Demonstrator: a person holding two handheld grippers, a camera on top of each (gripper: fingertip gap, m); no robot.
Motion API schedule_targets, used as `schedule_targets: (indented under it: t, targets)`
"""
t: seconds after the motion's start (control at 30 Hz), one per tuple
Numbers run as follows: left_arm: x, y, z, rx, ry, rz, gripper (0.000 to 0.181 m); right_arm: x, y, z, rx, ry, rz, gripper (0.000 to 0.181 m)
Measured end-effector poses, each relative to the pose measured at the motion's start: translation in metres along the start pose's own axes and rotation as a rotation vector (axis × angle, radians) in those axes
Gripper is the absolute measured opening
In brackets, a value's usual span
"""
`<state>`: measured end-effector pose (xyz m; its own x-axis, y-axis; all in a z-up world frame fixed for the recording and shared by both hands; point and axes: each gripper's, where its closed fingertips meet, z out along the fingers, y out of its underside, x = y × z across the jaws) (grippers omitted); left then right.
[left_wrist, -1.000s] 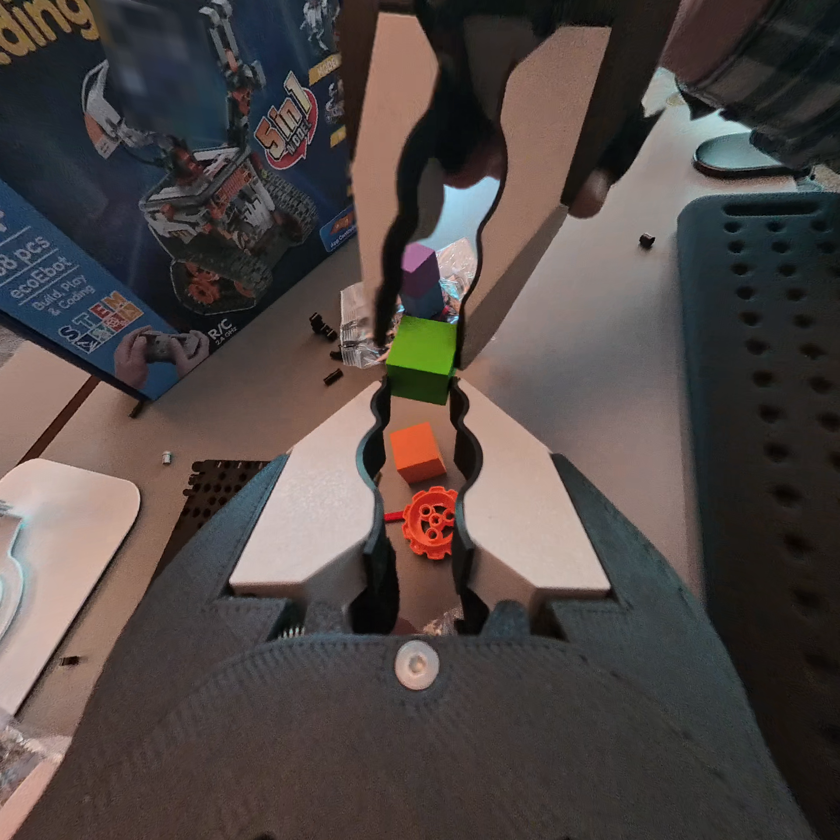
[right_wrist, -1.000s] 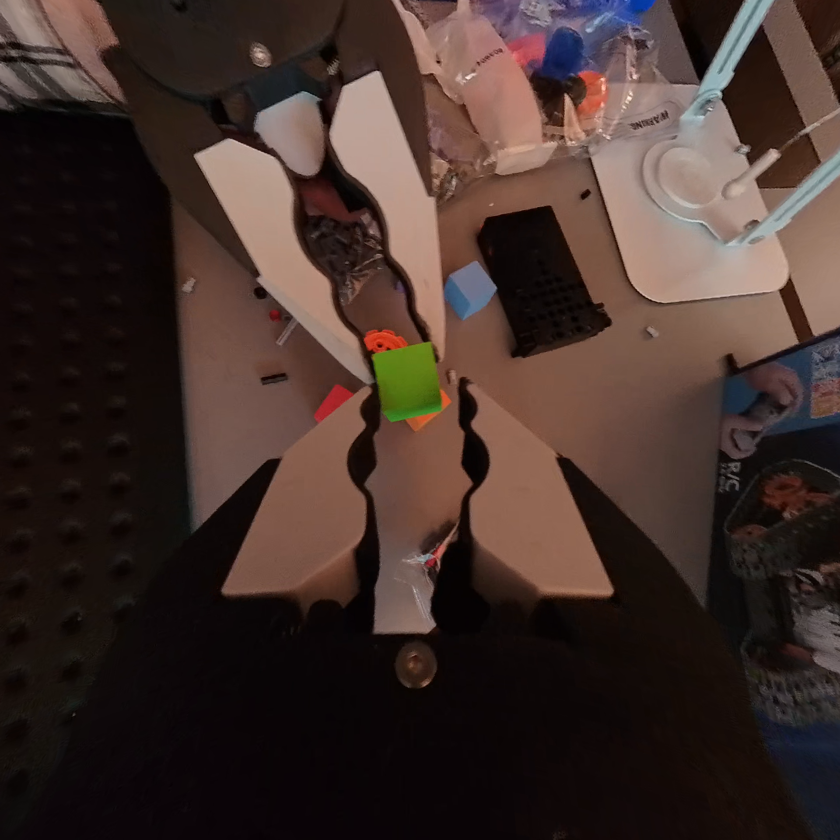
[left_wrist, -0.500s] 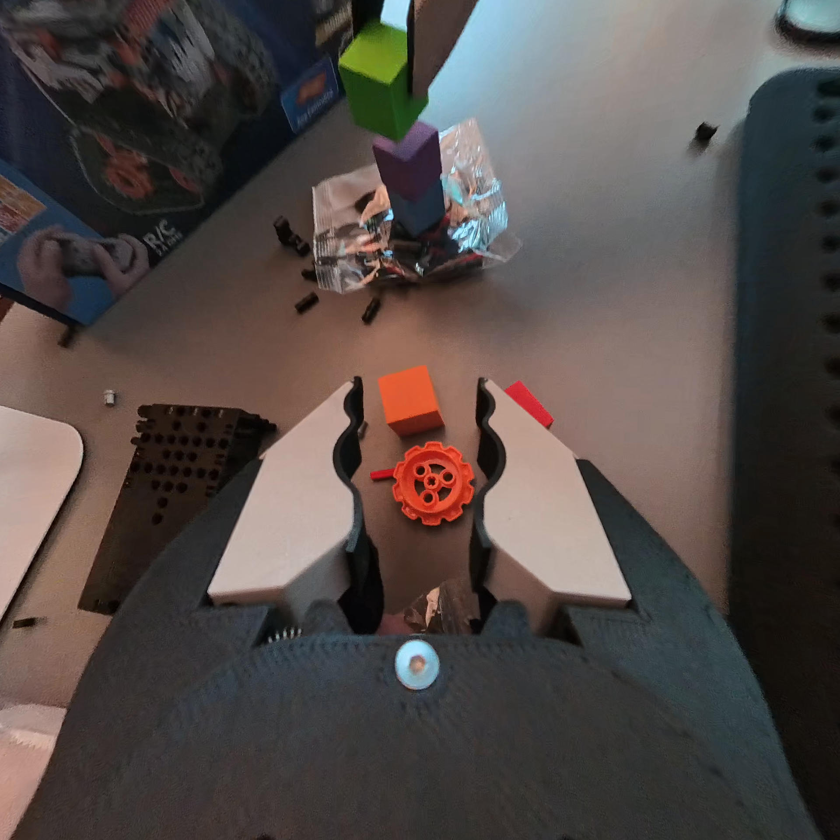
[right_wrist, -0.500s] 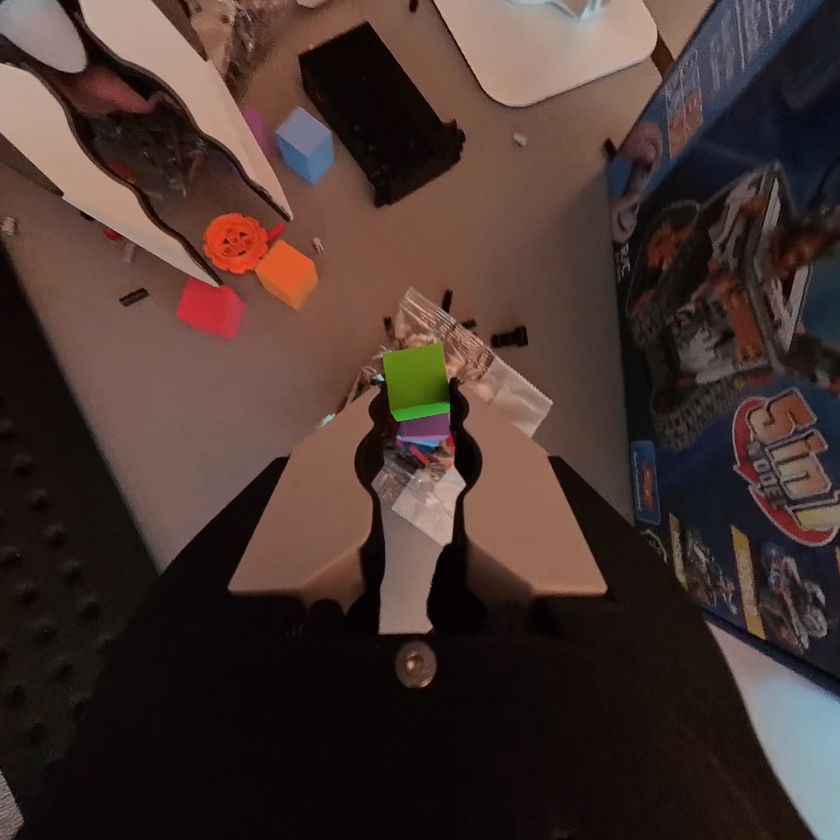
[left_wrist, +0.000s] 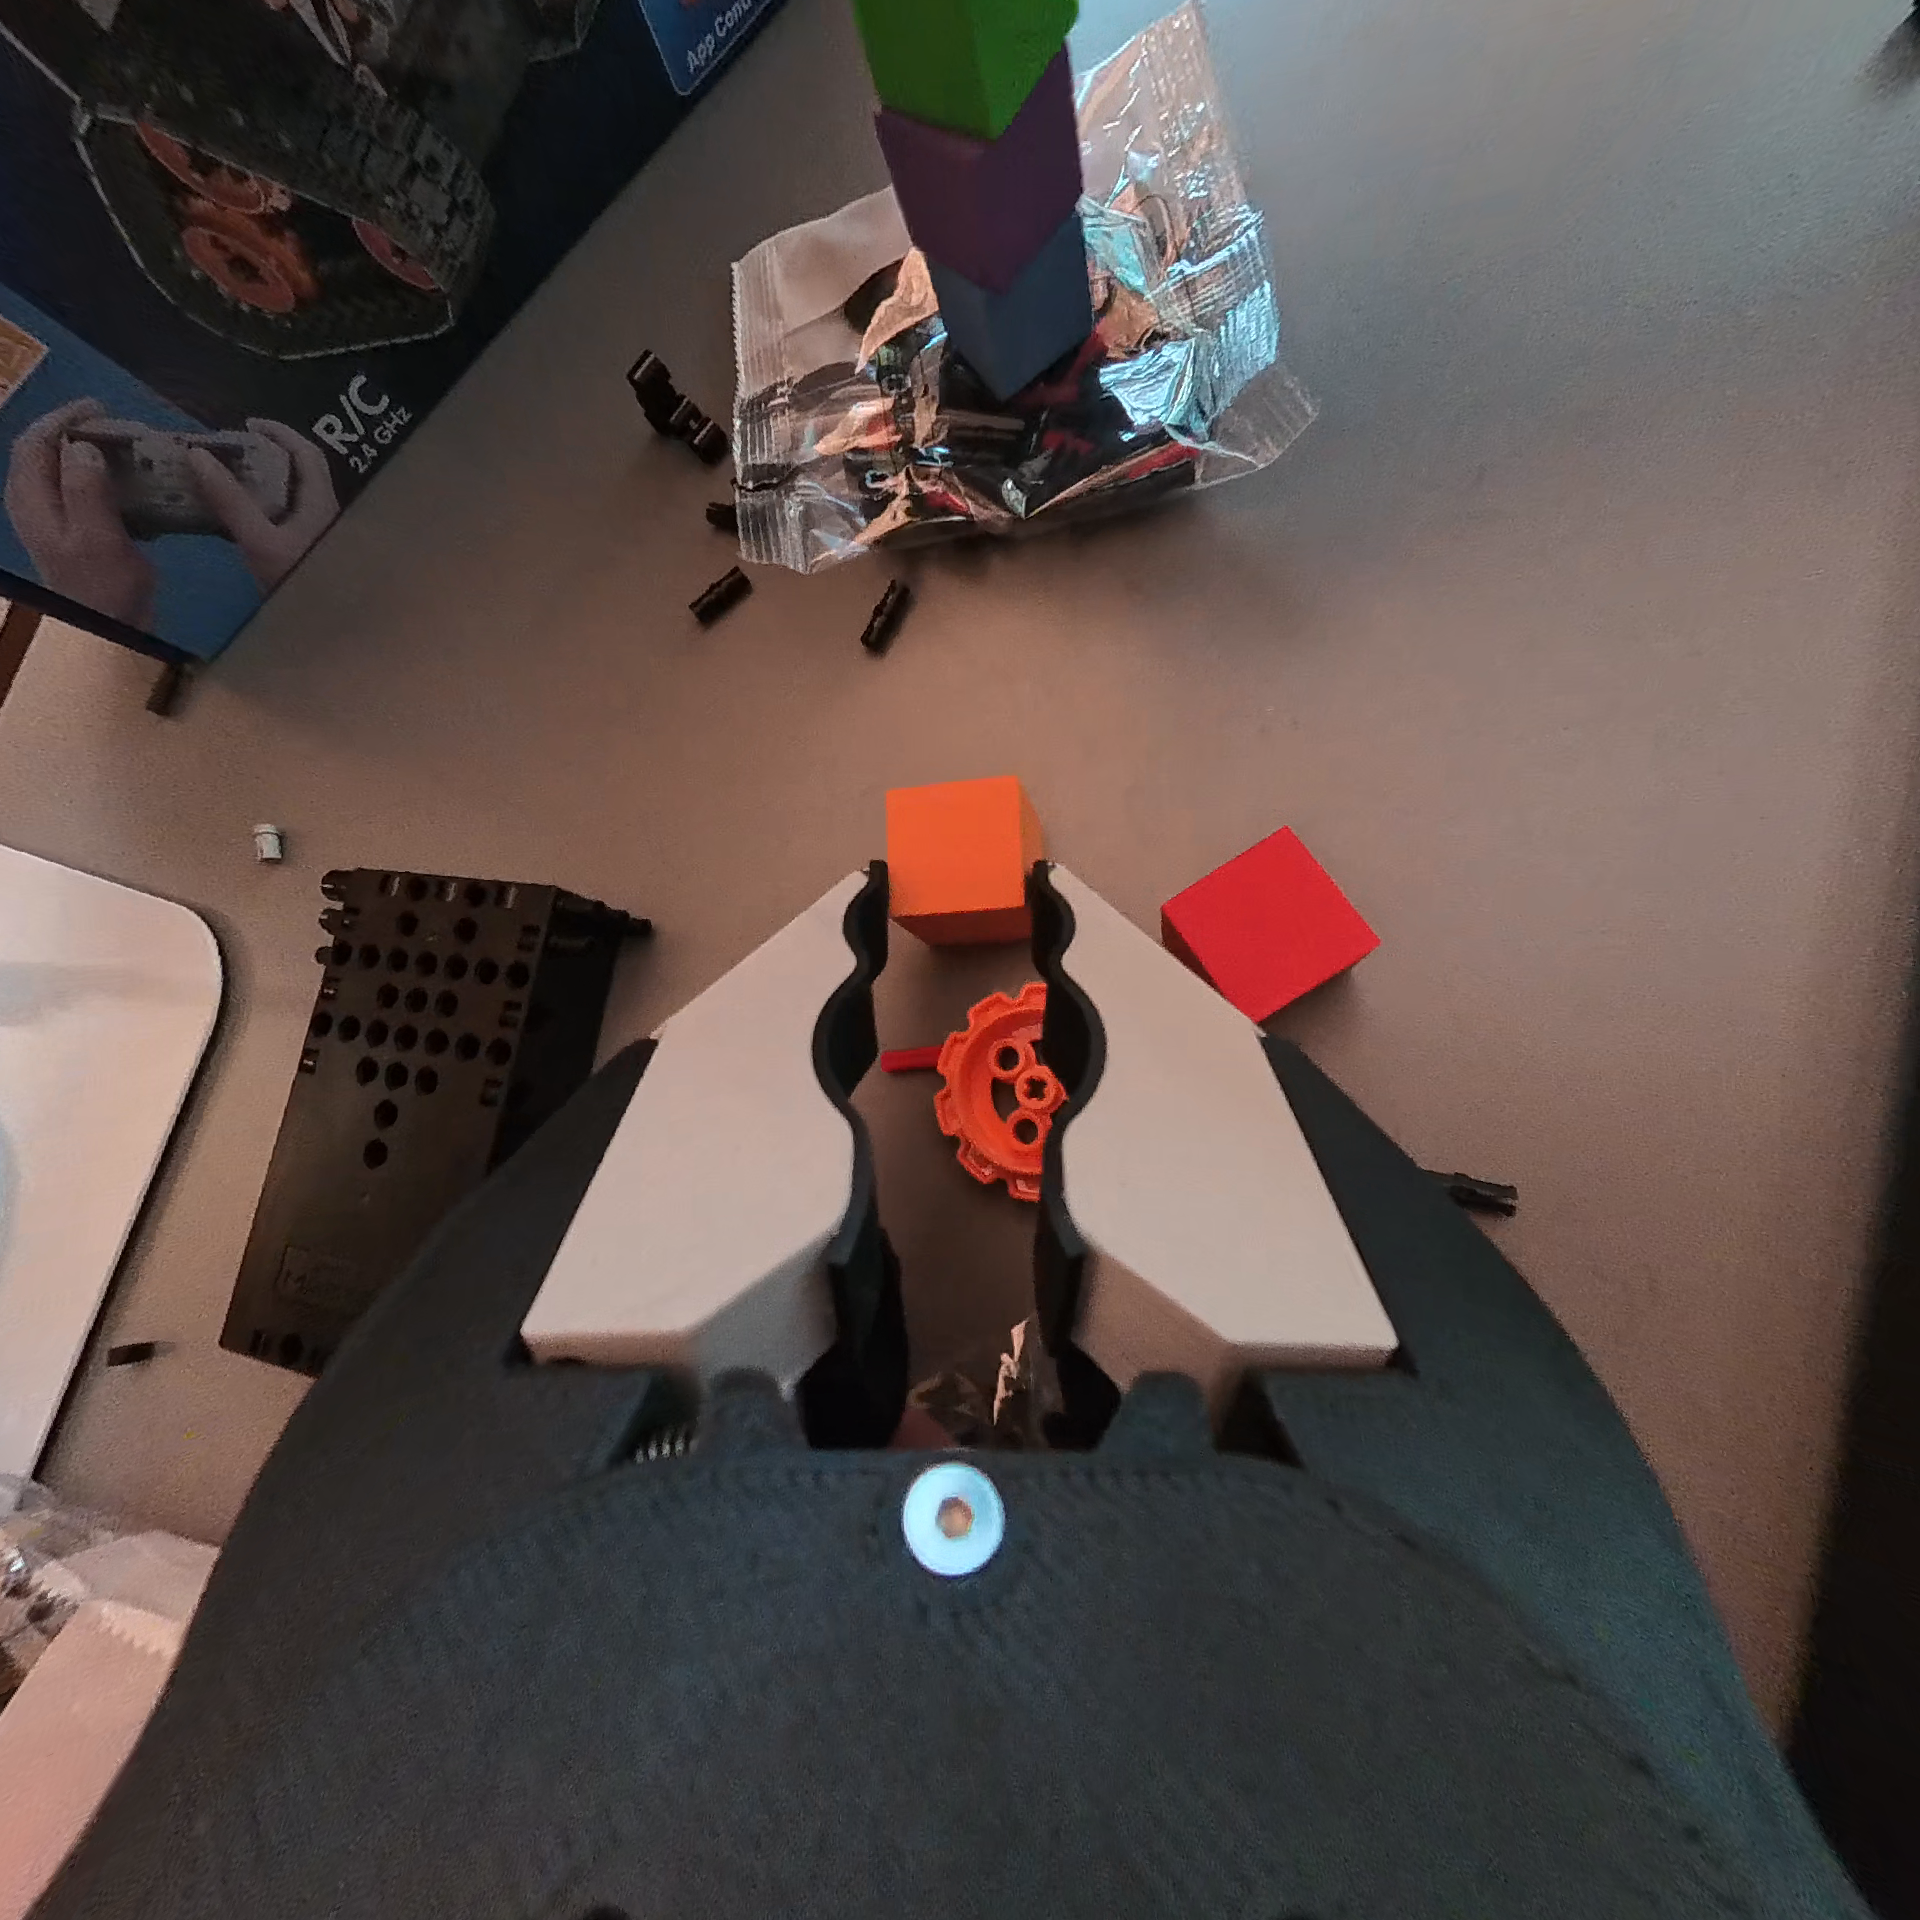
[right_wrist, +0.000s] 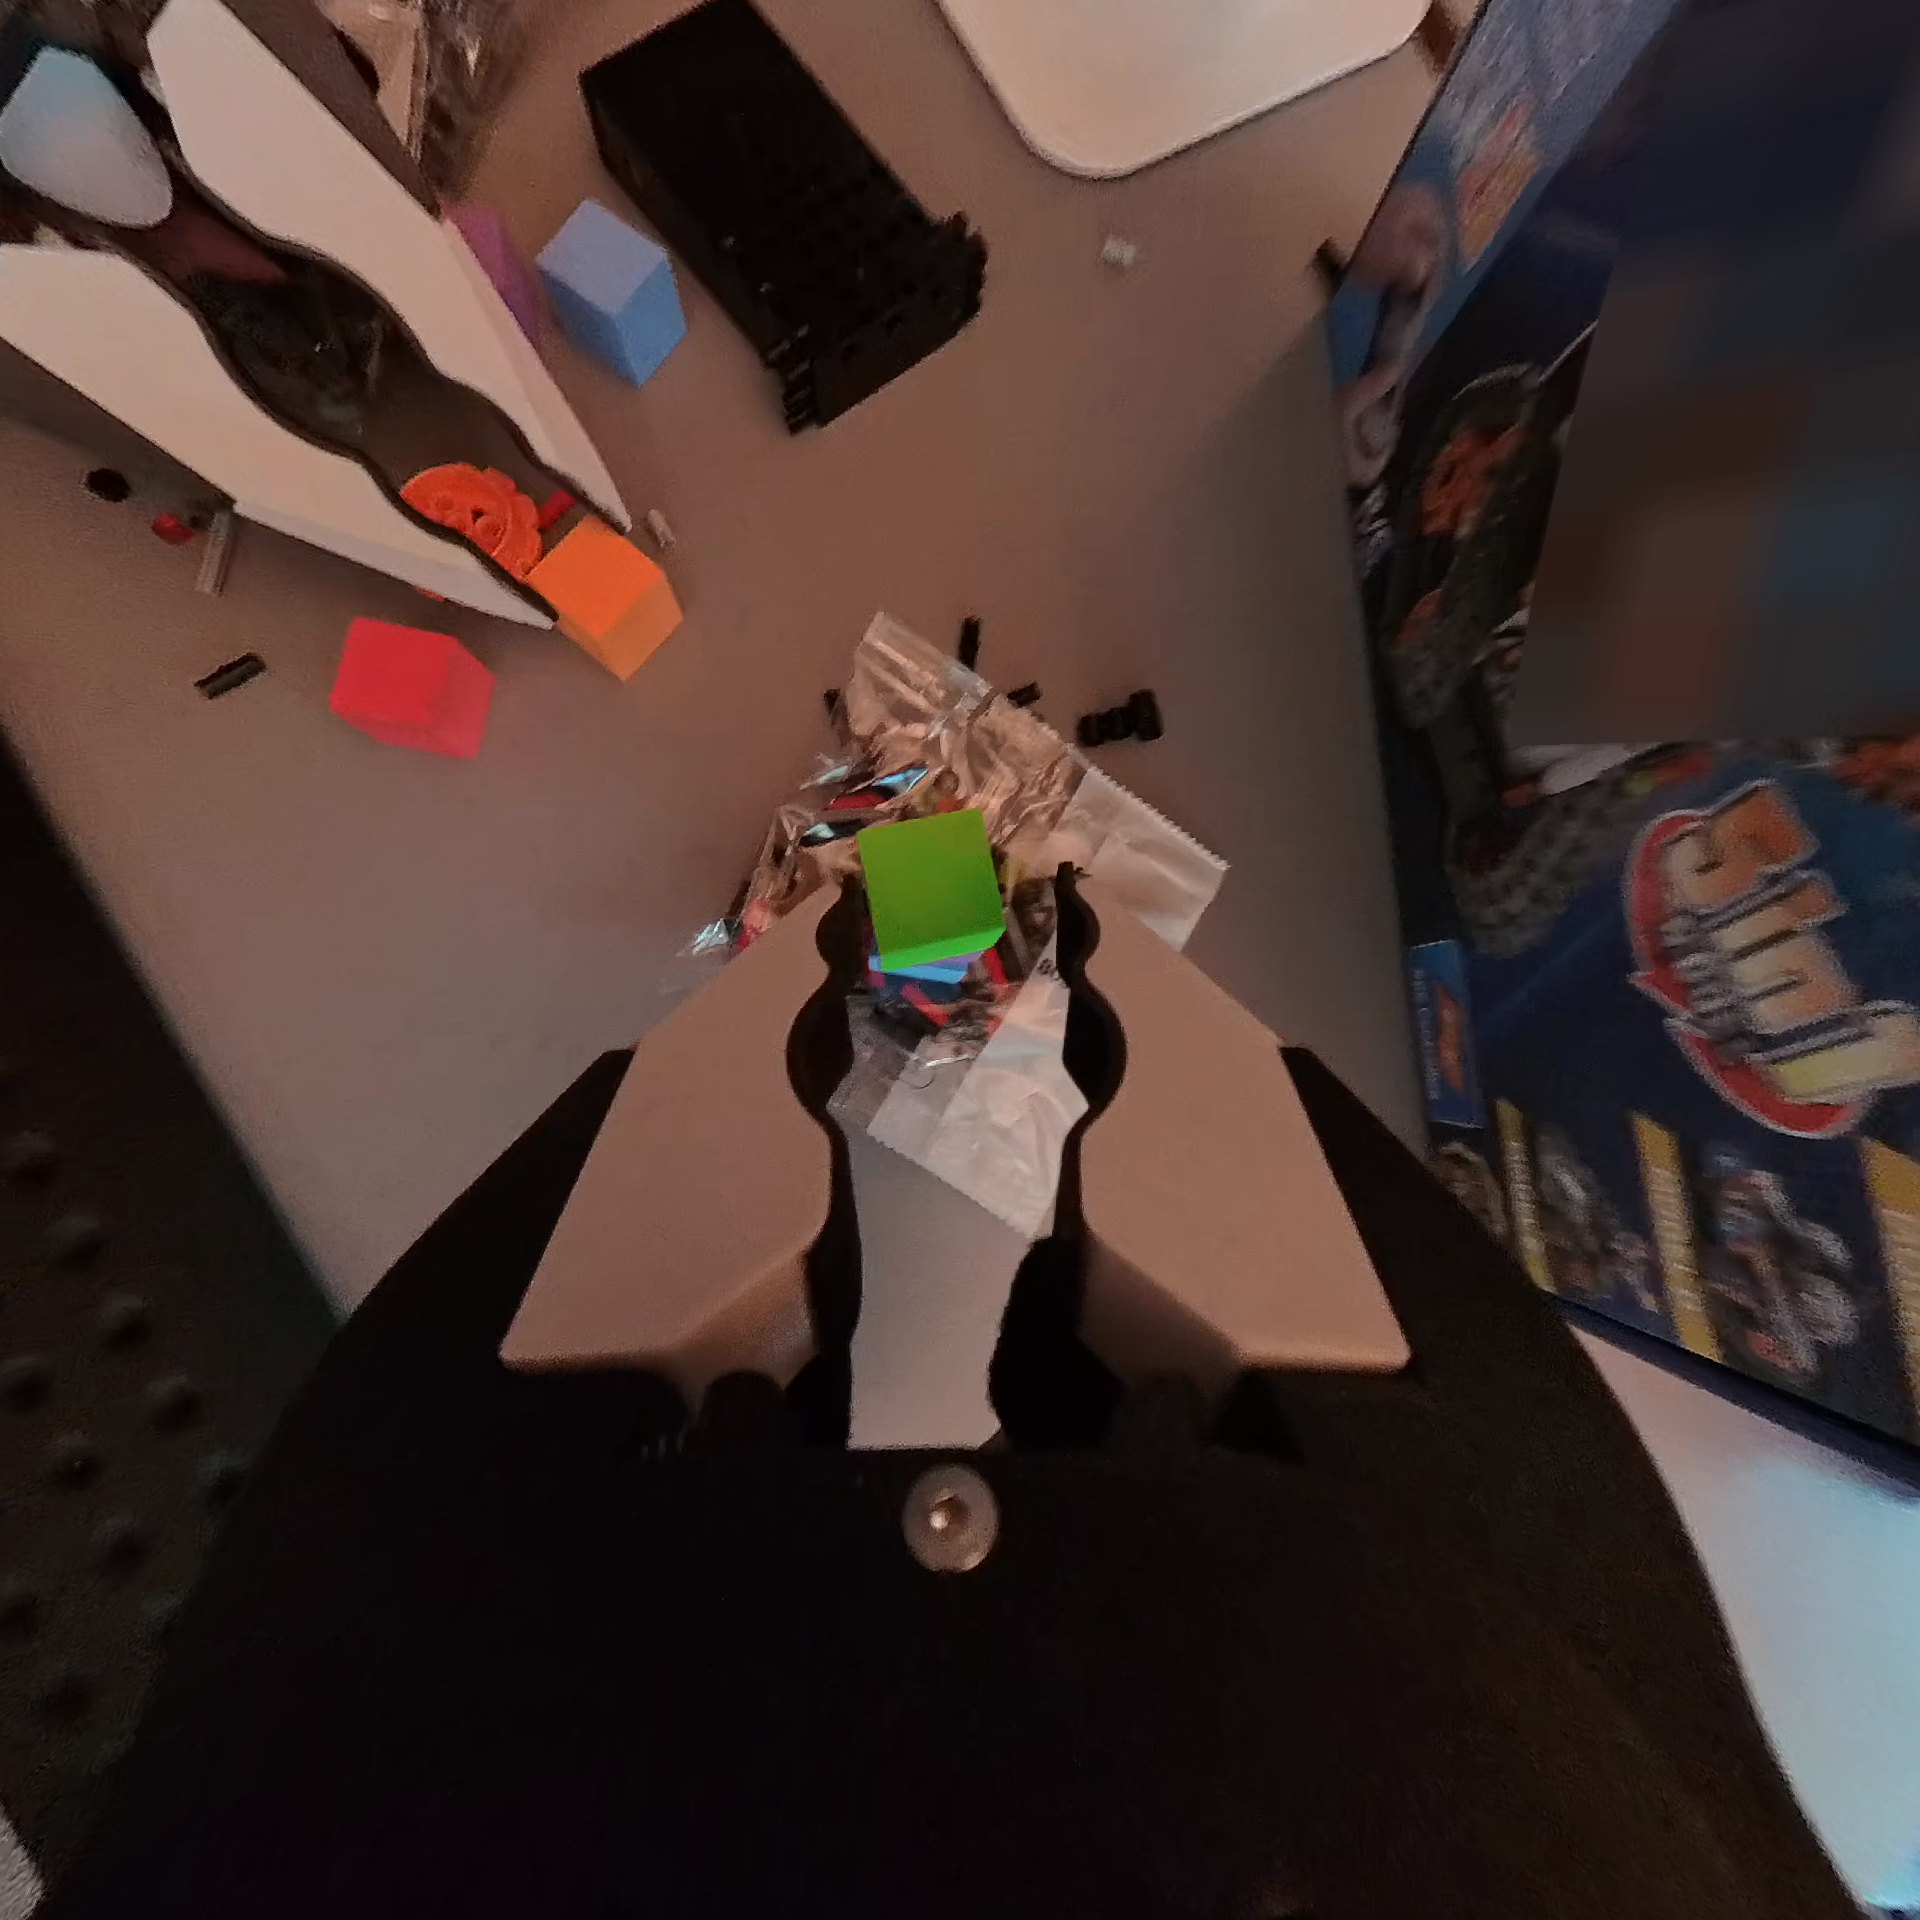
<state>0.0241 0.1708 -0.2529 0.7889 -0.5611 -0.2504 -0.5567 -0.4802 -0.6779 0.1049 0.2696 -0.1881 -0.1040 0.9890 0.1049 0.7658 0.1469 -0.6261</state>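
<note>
Left wrist view: left gripper (left_wrist: 958, 883), fingers spread, tips flanking orange cube (left_wrist: 958, 857) at centre; orange gear (left_wrist: 997, 1091) between fingers; red cube (left_wrist: 1268, 935) right. Right wrist view: right gripper (right_wrist: 956, 914), fingers parted, green cube (right_wrist: 930, 883) between tips, centre frame, atop stack on clear bag (right_wrist: 1039, 821).

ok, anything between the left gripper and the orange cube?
Nothing blocks it. The left gripper has its open tips flanking the orange cube. The orange gear lies farther back between the fingers; the red cube sits aside.
</note>
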Motion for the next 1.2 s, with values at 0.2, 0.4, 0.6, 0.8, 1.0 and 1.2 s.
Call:
schedule_targets:
  t: [0.2,0.4,0.6,0.8,1.0,1.2]
  targets:
    - [0.003,-0.021,-0.011,0.097,0.009,0.02,0.025,-0.056,-0.046,-0.008,0.127,-0.038,-0.205,0.037]
    - [0.021,-0.055,-0.035,0.283,0.072,0.076,0.025,-0.096,-0.045,0.026,0.078,-0.148,-0.34,0.042]
    - [0.027,-0.063,-0.04,0.331,0.075,0.126,0.025,-0.105,-0.044,0.023,0.086,-0.225,-0.343,0.027]
    - [0.031,-0.055,-0.044,0.299,0.146,0.094,0.048,-0.071,-0.049,-0.001,0.118,-0.118,-0.26,0.026]
    - [0.044,-0.022,-0.028,0.129,0.176,0.199,0.05,-0.011,-0.028,-0.022,0.128,0.008,-0.052,0.026]
    - [0.057,-0.006,-0.018,0.041,0.23,0.242,0.05,-0.001,-0.012,-0.016,0.136,0.008,0.013,0.026]
